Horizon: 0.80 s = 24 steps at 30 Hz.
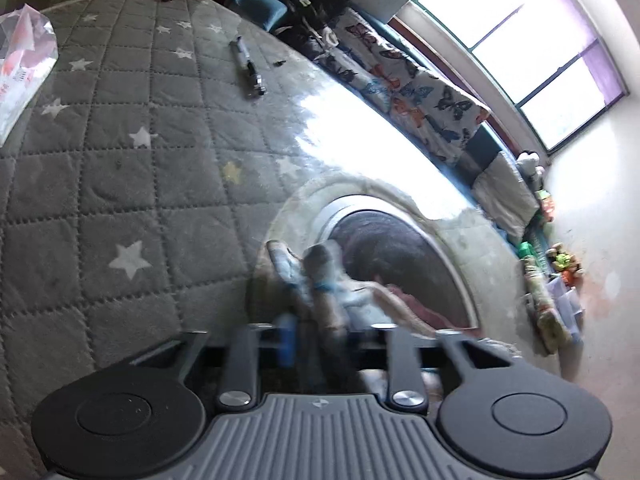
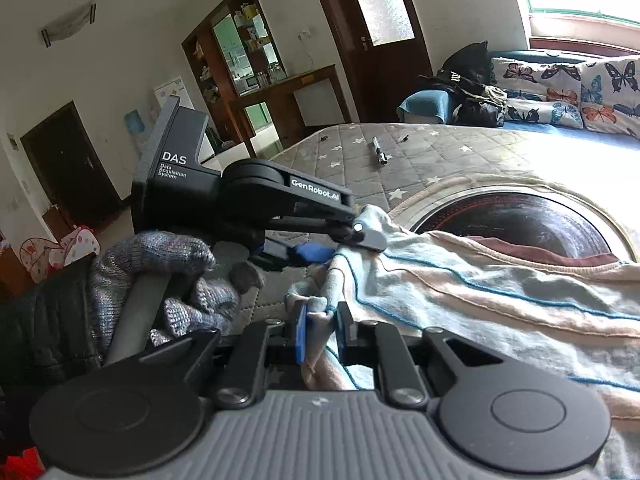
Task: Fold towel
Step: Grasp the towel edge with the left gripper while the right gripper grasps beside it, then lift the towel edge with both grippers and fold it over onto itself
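Observation:
A pale striped towel (image 2: 480, 292) with thin blue lines and peach bands lies spread over the bed to the right. One bunched corner sits between the blue pads of my right gripper (image 2: 322, 334), which is shut on it. My left gripper (image 2: 356, 236), held by a gloved hand (image 2: 168, 280), pinches another towel corner just beyond and above. In the blurred left wrist view, the towel (image 1: 340, 292) rises in a bunch from my left gripper (image 1: 320, 336), shut on it.
The bed is a grey quilted mattress (image 1: 120, 168) with white stars. A round mat with a dark centre (image 2: 520, 220) lies under the towel. A pen-like tool (image 1: 248, 68) and a plastic bag (image 1: 24, 60) lie farther off. Butterfly cushions (image 2: 560, 92) line the window side.

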### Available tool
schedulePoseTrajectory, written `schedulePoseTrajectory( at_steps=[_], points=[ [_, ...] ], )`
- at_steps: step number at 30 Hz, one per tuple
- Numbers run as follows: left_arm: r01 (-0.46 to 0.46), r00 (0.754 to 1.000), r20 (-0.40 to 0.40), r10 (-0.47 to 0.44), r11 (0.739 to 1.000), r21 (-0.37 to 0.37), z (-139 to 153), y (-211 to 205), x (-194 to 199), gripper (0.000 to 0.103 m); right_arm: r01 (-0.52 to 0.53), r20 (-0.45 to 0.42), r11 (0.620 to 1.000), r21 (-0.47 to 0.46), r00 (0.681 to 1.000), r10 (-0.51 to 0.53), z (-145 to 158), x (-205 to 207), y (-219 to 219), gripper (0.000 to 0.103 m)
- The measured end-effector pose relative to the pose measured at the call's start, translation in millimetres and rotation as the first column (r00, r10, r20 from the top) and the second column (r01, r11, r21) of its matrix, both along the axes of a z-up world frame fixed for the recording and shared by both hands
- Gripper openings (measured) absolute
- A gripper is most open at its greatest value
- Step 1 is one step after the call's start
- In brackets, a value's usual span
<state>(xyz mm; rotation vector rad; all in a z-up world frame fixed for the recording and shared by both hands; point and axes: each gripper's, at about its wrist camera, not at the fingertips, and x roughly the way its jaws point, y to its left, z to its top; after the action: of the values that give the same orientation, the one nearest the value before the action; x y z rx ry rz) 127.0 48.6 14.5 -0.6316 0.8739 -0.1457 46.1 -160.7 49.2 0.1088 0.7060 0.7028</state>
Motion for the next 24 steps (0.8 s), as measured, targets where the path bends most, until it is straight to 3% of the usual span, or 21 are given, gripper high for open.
schedulePoseTrajectory(
  at_steps=[3,11,18,24],
  points=[
    [0.007,1.0,0.025,-0.007,1.0,-0.002,7.9,0.9,-5.9,0.012,-0.011,0.007,1.0,0.008,1.0,0.011,1.6,-2.5,-0.8,0.013],
    [0.038,0.993,0.111,-0.037,0.999,-0.006,48.4,-7.8,-22.4,0.011,-0.04,0.056,0.997,0.064,0.998,0.036,17.9,-20.6,-5.8,0.013],
    [0.136,0.982,0.13,-0.137,0.991,0.017,72.0,-73.2,4.6,0.011,0.11,0.09,0.985,0.132,0.988,-0.122,29.2,-23.9,-55.4,0.013],
    [0.237,0.962,0.127,-0.242,0.97,0.055,78.9,-152.0,22.1,0.011,0.28,0.08,0.941,0.19,0.951,-0.299,27.5,-29.0,-121.5,0.013]
  ],
)
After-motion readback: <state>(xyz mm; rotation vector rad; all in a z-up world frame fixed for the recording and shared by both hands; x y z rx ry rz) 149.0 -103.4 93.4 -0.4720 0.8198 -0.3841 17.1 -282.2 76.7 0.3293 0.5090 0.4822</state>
